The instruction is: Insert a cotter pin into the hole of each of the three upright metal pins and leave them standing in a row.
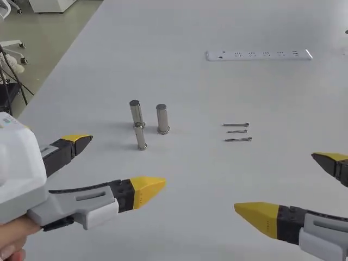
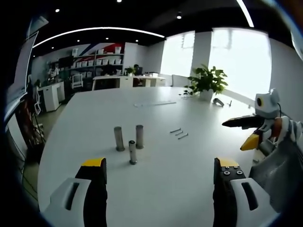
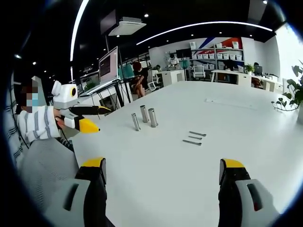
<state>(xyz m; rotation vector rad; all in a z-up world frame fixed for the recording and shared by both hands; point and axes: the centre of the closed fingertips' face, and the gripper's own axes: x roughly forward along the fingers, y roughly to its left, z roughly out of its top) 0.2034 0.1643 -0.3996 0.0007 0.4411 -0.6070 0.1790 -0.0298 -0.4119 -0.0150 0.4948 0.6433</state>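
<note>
— While the person holds them low over the white table (image 1: 179,32), how do the grippers stand?
— The left gripper (image 1: 126,161) has its yellow-tipped jaws spread wide with nothing between them. The right gripper (image 1: 274,181) is the same, parted and bare. Both hover at the person's side of the table, tips angled toward each other.
— And the work?
— Beyond the left gripper, 3 metal pins (image 1: 162,118) stand upright in a tight cluster: 2 side by side at the back, and 1 slimmer pin just in front of the left one.
— The cotter pins?
— 3 cotter pins (image 1: 237,131) lie flat, stacked one behind the next, well to the right of the metal pins and touching none. Farther back a white power strip (image 1: 258,55) lies on the table.
</note>
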